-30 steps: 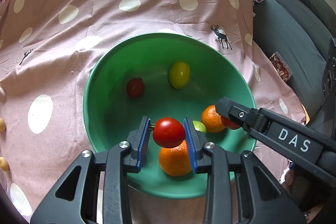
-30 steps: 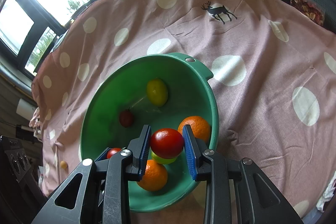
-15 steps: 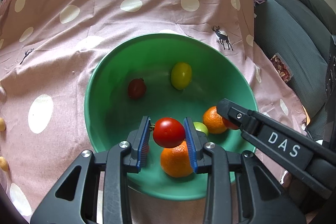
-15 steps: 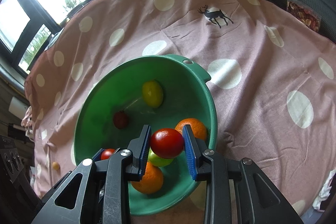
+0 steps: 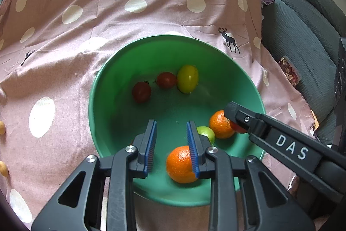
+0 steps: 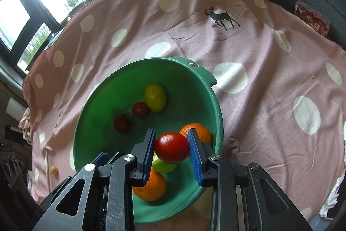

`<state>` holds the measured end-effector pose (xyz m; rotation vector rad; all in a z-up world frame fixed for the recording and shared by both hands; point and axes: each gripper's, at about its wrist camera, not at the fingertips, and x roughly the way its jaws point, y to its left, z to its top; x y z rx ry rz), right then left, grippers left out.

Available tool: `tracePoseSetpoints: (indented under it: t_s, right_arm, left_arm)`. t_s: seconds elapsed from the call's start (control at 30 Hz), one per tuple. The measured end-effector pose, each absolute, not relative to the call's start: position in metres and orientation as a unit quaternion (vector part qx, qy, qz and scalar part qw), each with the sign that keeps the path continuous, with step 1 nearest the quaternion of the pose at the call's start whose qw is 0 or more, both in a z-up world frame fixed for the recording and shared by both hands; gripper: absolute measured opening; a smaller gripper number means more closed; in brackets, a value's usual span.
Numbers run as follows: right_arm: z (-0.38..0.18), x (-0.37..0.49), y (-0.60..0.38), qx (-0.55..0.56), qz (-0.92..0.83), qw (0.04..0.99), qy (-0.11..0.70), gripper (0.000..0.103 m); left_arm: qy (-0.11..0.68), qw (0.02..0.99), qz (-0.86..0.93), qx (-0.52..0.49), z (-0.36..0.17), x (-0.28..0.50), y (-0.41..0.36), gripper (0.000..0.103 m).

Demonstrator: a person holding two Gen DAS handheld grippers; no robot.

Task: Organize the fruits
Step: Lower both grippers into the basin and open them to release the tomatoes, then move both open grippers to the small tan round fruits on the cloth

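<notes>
Dropped from the left tongs point(image 5: 170, 140), a red tomato point(image 5: 166, 79) now lies far ahead of them in the green bowl point(image 5: 93, 105), touching the yellow fruit point(image 5: 187, 78). Those jaws have just drawn in slightly and stand narrow and empty, an orange point(image 5: 180, 163) just beneath the right pad. The right tongs point(image 6: 172, 151) clamp another tomato point(image 6: 172, 147) above a lime point(image 6: 164, 166).

Bowl point(image 5: 101, 88) on tablecloth point(image 5: 129, 21), fruits inside, two tomatoes point(image 5: 141, 91) beside lemon point(image 5: 187, 78), armchair point(image 5: 302, 36) right.
</notes>
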<state>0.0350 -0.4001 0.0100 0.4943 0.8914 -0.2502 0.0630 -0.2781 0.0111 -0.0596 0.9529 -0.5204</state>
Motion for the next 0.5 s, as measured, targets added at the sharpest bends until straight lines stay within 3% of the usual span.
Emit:
tracePoseSetpoints:
  t_s: [0.23, 0.33, 0.4, 0.5]
  right_arm:
    - [0.011, 0.035, -0.400, 0.238, -0.117, 0.865, 0.425, 0.032]
    - [0.014, 0.033, -0.397, 0.227, -0.123, 0.869, 0.423, 0.033]
    - [0.018, 0.031, -0.396, 0.225, -0.124, 0.872, 0.416, 0.042]
    - [0.026, 0.024, -0.392, 0.227, -0.115, 0.879, 0.402, 0.047]
  left_arm:
    - [0.429, 0.866, -0.256, -0.033, 0.027, 0.047, -0.266, 0.037]
    - [0.411, 0.871, -0.263, -0.054, 0.041, 0.039, -0.247, 0.049]
    - [0.397, 0.877, -0.261, -0.067, 0.050, 0.032, -0.229, 0.061]
    - [0.376, 0.888, -0.251, -0.082, 0.059, 0.022, -0.195, 0.075]
